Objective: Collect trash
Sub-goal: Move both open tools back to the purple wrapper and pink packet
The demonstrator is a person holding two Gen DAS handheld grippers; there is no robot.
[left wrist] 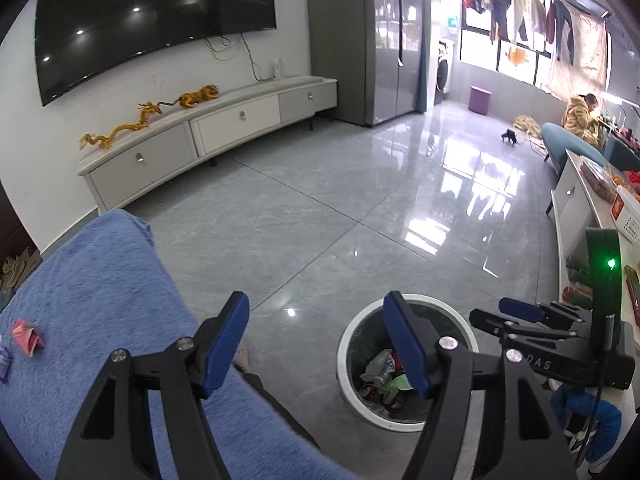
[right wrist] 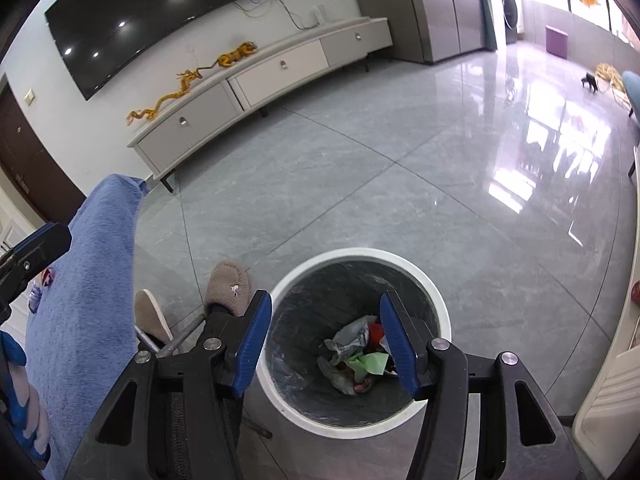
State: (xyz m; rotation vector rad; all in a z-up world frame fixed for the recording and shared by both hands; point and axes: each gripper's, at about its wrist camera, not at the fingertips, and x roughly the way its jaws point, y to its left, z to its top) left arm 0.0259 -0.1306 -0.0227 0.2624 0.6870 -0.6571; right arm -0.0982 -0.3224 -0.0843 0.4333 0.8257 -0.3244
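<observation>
A round white-rimmed trash bin (right wrist: 436, 320) stands on the floor with crumpled wrappers (right wrist: 356, 356) inside; it also shows in the left wrist view (left wrist: 344, 360). My right gripper (right wrist: 326, 340) is open and empty directly above the bin. My left gripper (left wrist: 316, 340) is open and empty between the blue-covered surface and the bin. A crumpled pink wrapper (left wrist: 27, 335) lies on the blue towel (left wrist: 100, 300) at the left, with a small purple piece (left wrist: 3, 364) at the edge. The right gripper's body (left wrist: 560, 344) shows at the right of the left wrist view.
A grey tiled floor (right wrist: 400, 184) stretches ahead. A white TV cabinet (left wrist: 208, 132) with golden dragon figures stands under a wall TV. A white counter (left wrist: 588, 208) with items is at right. Slippered feet (right wrist: 228, 288) rest beside the bin.
</observation>
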